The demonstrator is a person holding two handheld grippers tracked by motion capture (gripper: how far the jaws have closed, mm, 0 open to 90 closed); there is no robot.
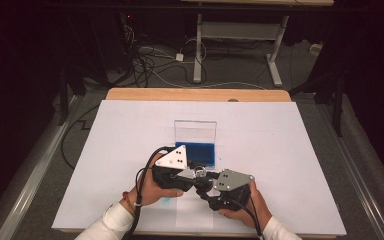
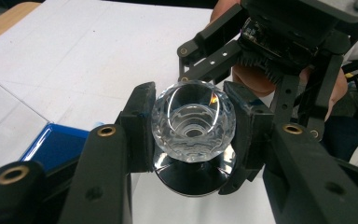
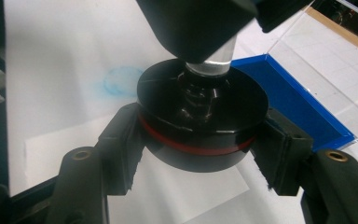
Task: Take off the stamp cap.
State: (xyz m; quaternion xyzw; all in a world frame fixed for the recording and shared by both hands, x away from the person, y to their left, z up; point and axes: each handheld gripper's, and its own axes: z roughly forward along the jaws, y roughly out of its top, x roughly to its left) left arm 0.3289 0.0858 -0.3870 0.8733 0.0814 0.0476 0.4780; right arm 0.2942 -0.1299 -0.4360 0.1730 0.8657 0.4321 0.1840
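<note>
Left claw [image 2: 192, 133] clamped on clear faceted knob [image 2: 193, 122]; right claw [image 3: 200, 144] clamped on black base [image 3: 203, 114] directly beneath. Both parts held on one shared axis, above table [image 1: 280, 140], just before blue tray [image 1: 195, 153].

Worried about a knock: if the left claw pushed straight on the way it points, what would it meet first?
Probably the right claw and the hand behind it, just beyond the glass knob the left claw grips; depth is unclear.
</note>
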